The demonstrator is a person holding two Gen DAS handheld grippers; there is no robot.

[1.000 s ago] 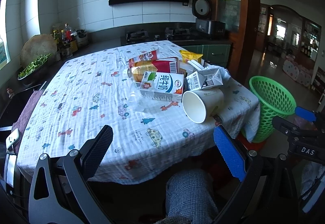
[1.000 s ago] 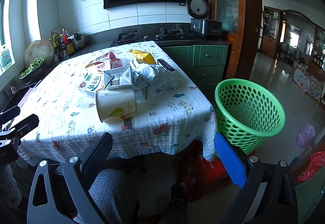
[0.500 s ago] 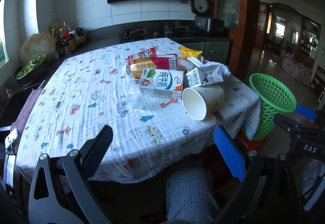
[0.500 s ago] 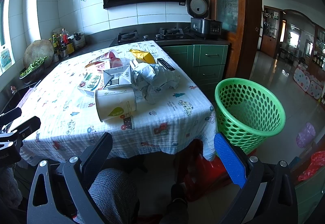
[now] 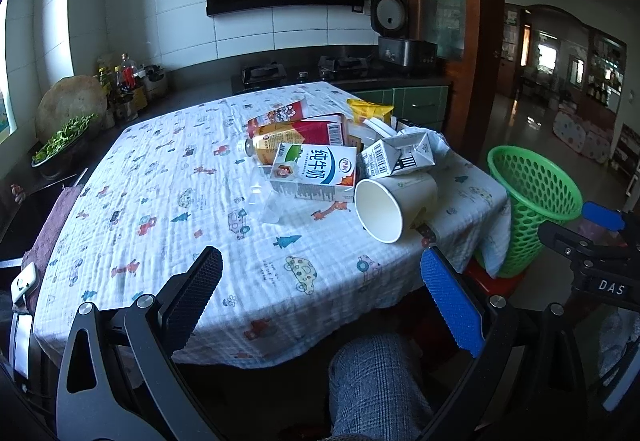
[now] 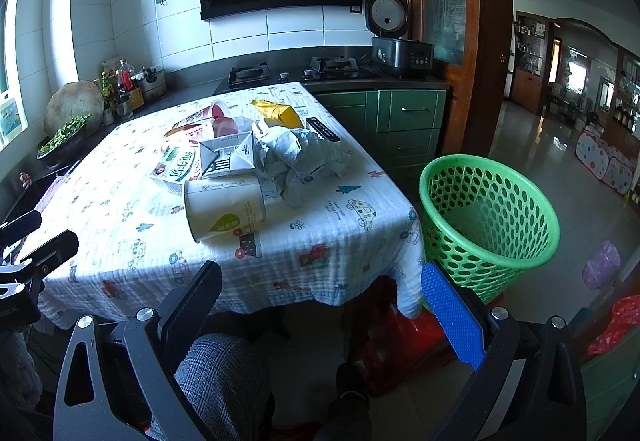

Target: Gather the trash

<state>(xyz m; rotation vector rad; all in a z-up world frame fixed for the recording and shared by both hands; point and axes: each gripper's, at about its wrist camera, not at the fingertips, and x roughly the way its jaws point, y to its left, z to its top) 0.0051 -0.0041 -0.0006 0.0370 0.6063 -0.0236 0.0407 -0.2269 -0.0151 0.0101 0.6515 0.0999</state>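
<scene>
On the table with the cartoon cloth, the white paper cup is lying in the trash pile. My left gripper is creeping closer, my right gripper waiting; both gaping, empty. Nothing is in the green basket yet.

**Kitchen table with trash beside a green basket**

The right gripper hangs low with its fingers spread wide and nothing between them, short of the near table edge. On the patterned cloth lies a tipped paper cup, with milk cartons and crumpled paper just behind it. A green basket stands on the floor, right of the table.
</scene>
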